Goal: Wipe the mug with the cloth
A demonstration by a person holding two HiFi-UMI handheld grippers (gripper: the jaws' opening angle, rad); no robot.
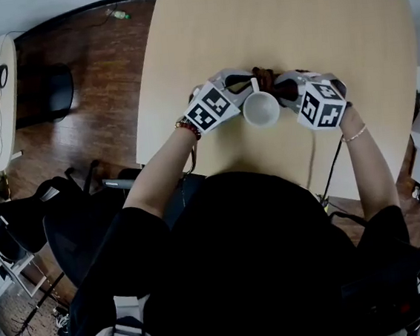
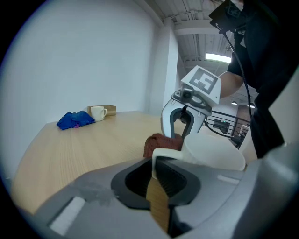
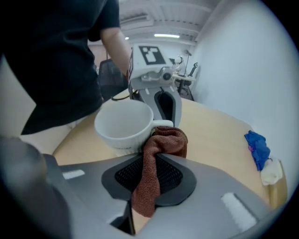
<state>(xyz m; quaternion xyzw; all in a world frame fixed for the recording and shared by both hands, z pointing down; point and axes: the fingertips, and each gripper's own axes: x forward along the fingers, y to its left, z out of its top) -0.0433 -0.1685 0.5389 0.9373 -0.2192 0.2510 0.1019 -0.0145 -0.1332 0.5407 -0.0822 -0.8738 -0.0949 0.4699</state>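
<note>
Over the wooden table (image 1: 277, 29), my left gripper (image 2: 156, 172) clamps the white mug (image 3: 122, 122) by its handle. My right gripper (image 3: 145, 179) pinches the brown cloth (image 3: 164, 140), seemingly touching the mug's side. Wiping is in hand; next I'd sweep the cloth round the wall.

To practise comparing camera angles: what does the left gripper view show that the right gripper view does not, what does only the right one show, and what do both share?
Only the left gripper view: the left gripper shut on the handle of the white mug.
Only the right gripper view: the right gripper shut on the brown cloth, which touches the white mug beside its handle, and the white mug's empty inside.
Both: the white mug, the brown cloth, and the blue cloth lying far off on the table.
</note>
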